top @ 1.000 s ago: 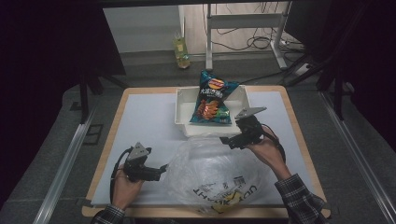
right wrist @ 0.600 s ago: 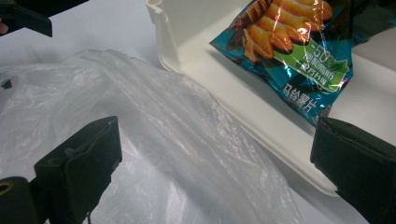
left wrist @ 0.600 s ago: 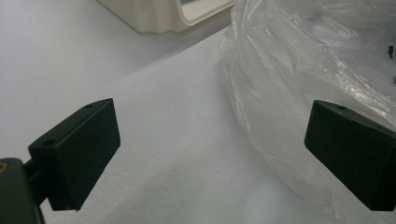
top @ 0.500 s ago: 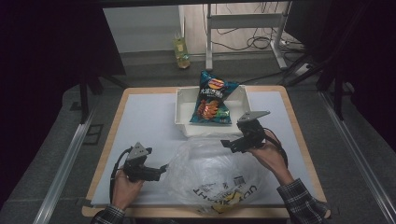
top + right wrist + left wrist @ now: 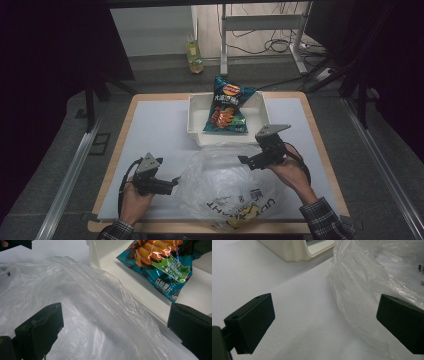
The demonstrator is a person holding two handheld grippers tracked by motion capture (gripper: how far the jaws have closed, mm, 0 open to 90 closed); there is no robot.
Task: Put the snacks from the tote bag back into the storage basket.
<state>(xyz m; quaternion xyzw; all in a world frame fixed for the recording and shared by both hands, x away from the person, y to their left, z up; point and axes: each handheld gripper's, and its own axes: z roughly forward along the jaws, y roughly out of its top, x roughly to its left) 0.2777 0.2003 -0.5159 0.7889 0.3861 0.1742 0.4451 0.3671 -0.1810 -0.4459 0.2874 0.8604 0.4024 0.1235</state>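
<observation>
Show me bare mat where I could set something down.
Bare mat lies left of the tray, above the left gripper. A narrower strip lies right of the tray. The plastic bag crowds the near middle, by the right gripper.

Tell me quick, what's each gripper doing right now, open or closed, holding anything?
Left gripper: open, holding nothing, at the edge of the plastic bag.
Right gripper: open, holding nothing, over the plastic bag beside the white bin.
</observation>
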